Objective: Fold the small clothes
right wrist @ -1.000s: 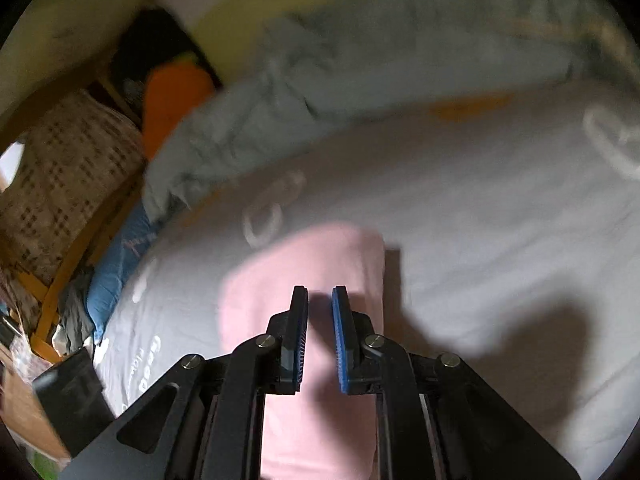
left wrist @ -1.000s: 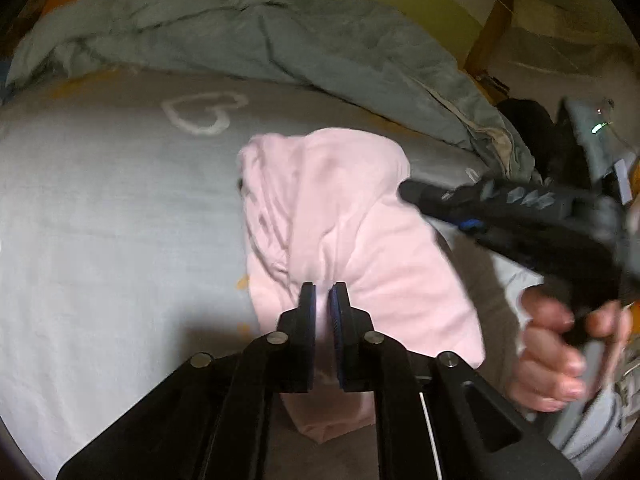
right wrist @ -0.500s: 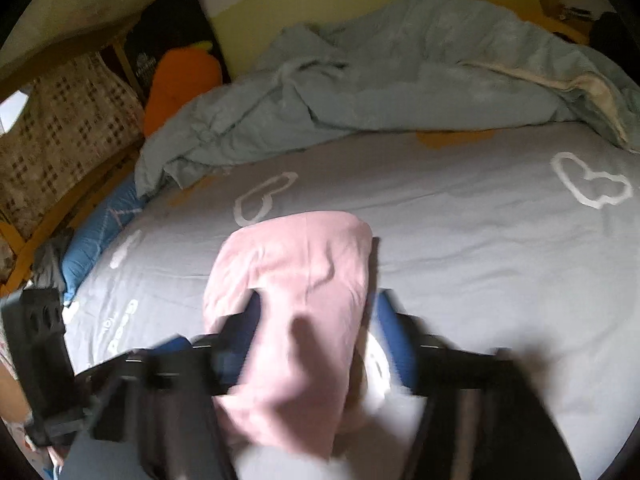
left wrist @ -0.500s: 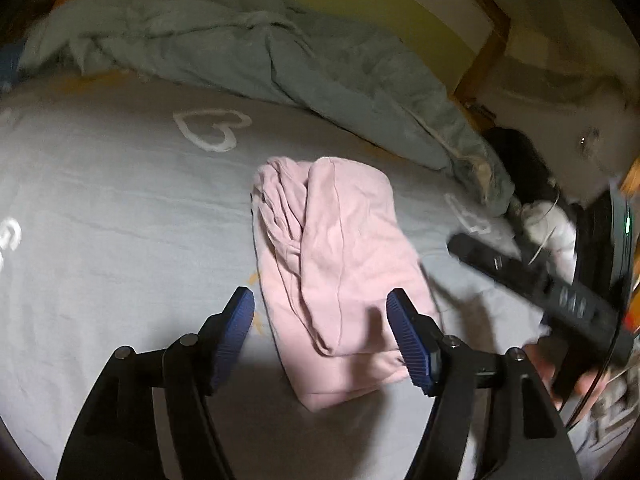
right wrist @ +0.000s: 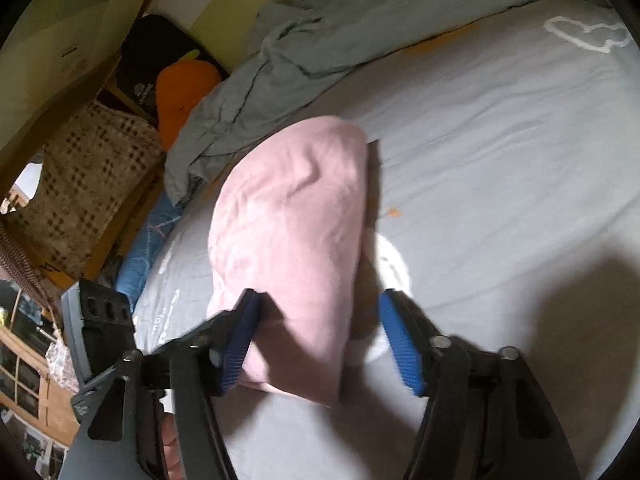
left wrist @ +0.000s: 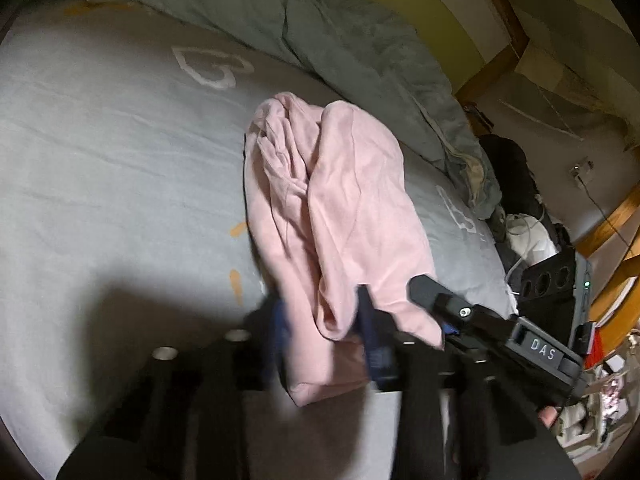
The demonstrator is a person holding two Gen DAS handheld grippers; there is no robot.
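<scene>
Both our grippers have closed in on the folded pink cotton garment point(left wrist: 344, 216) lying mid-bed on the grey heart-print sheet point(left wrist: 100, 152): left gripper point(left wrist: 324, 332) narrowing around its near end, right gripper point(right wrist: 320, 336) spread astride it, apparently to lift or refold.

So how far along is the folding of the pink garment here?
Done: the pink garment lies folded into a narrow bundle on the grey sheet. In hand: left gripper fingers flank its near end, blurred; right gripper is open, straddling it. Left: probably one more fold, since it looks lumpy.
</scene>
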